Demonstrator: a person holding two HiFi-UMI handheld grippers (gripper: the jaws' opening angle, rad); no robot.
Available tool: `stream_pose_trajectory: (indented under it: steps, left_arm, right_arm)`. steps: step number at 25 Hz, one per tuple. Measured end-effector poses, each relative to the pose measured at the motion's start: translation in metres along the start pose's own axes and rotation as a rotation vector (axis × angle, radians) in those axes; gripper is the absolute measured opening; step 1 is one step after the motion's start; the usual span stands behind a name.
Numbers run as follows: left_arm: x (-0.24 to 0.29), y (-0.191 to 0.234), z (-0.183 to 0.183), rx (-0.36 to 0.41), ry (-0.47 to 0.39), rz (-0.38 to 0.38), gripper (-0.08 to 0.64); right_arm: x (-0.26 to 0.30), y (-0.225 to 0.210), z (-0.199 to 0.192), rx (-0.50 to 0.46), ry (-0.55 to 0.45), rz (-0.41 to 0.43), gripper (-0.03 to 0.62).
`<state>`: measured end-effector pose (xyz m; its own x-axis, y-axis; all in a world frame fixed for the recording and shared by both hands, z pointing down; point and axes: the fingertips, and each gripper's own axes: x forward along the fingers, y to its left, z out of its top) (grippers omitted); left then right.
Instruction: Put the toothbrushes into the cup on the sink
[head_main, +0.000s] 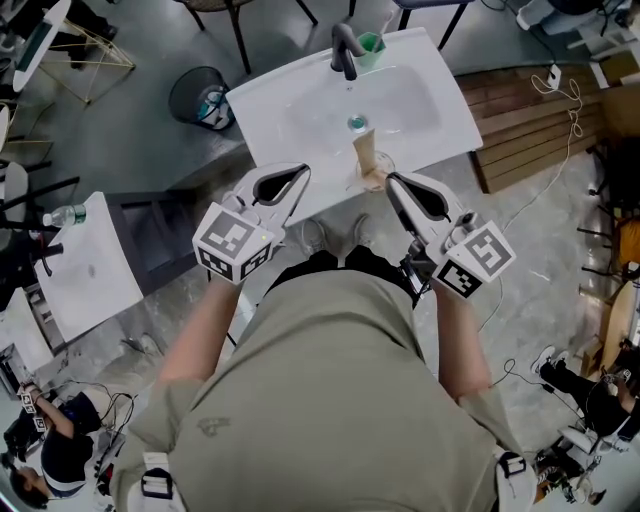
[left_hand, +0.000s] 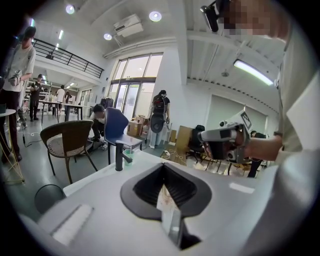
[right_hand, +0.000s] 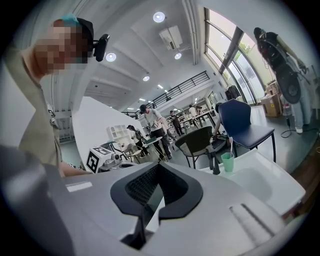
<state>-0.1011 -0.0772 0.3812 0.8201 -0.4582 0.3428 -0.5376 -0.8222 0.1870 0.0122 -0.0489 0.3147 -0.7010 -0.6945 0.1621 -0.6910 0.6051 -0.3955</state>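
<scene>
A white sink (head_main: 300, 100) lies ahead of me, with a black faucet (head_main: 345, 50) at its far rim. Beside the faucet stands a green cup (head_main: 372, 45) holding a white toothbrush (head_main: 386, 24). A tan upright object (head_main: 366, 158) stands on the near rim. My left gripper (head_main: 302, 173) and right gripper (head_main: 391, 181) hover at the sink's front edge, either side of the tan object, both shut and empty. The right gripper view shows the cup (right_hand: 227, 162) and faucet (right_hand: 215, 164) far off; the left gripper view shows the faucet (left_hand: 119, 157).
A dark waste bin (head_main: 200, 95) sits on the floor left of the sink. A white table (head_main: 85, 265) with a bottle (head_main: 65, 215) is further left. A wooden platform (head_main: 530, 125) and loose cables lie to the right. Chairs and people are in the background.
</scene>
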Motion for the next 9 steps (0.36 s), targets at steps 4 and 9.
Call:
stream_pose_trajectory:
  steps: [4, 9]
  left_arm:
    - [0.0019, -0.0036, -0.0017, -0.001, 0.010, -0.009, 0.006]
    - [0.0024, -0.0077, -0.0045, -0.007, 0.017, -0.019, 0.006]
  right_arm:
    - [-0.0005, -0.0003, -0.0027, 0.006, 0.005, -0.001, 0.011]
    - [-0.0025, 0.0000, -0.0065, 0.016, 0.007, -0.005, 0.011]
